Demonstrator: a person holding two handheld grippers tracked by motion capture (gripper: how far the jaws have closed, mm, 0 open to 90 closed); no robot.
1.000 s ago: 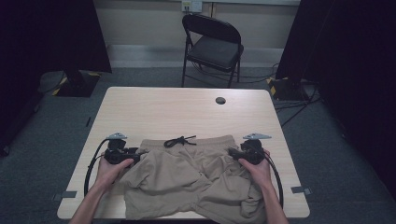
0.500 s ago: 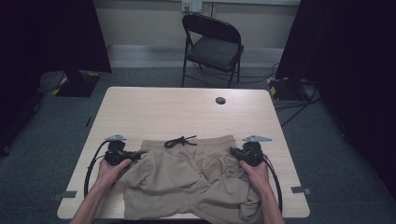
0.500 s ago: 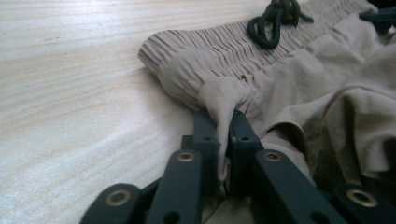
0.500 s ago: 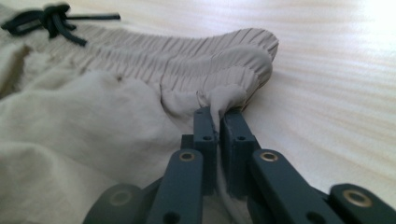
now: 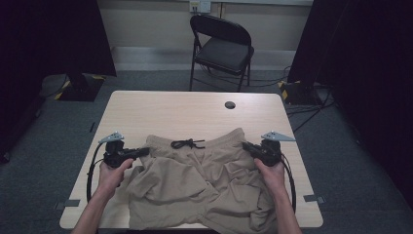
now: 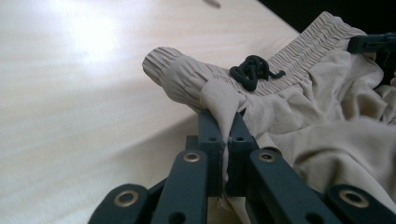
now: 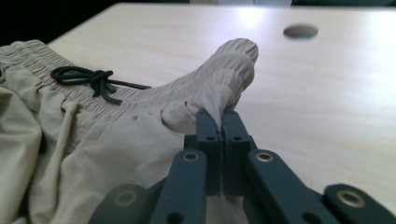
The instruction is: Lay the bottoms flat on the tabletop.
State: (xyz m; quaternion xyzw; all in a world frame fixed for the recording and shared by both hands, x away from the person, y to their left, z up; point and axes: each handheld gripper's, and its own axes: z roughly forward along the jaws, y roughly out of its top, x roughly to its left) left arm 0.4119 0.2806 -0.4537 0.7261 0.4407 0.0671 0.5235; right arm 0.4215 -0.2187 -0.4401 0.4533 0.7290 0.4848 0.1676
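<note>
One pair of tan shorts [image 5: 204, 180] lies crumpled on the near half of the one light wooden table [image 5: 170, 114], its waistband turned away from the person and its legs bunched toward the near edge. A single black drawstring [image 5: 187, 144] is knotted at the middle of the waistband. Two grippers work on the shorts, one at each end of the waistband. The left gripper [image 5: 141, 152] has its jaws pressed together on a fold of cloth just below the waistband's left corner, and the right gripper [image 5: 247, 146] is clamped the same way on the right corner. One round hole [image 5: 230, 105] sits in the tabletop beyond the shorts, and one black folding chair [image 5: 221, 48] stands behind the table.

The high view takes in both forearms, the chair and the whole spread of the shorts. The left gripper view [image 6: 228, 126] shows the cloth pinched between the jaws and the elastic gathers of the waistband. The right gripper view [image 7: 220, 122] shows the same grip close up, with the hole [image 7: 300, 31] beyond it.
</note>
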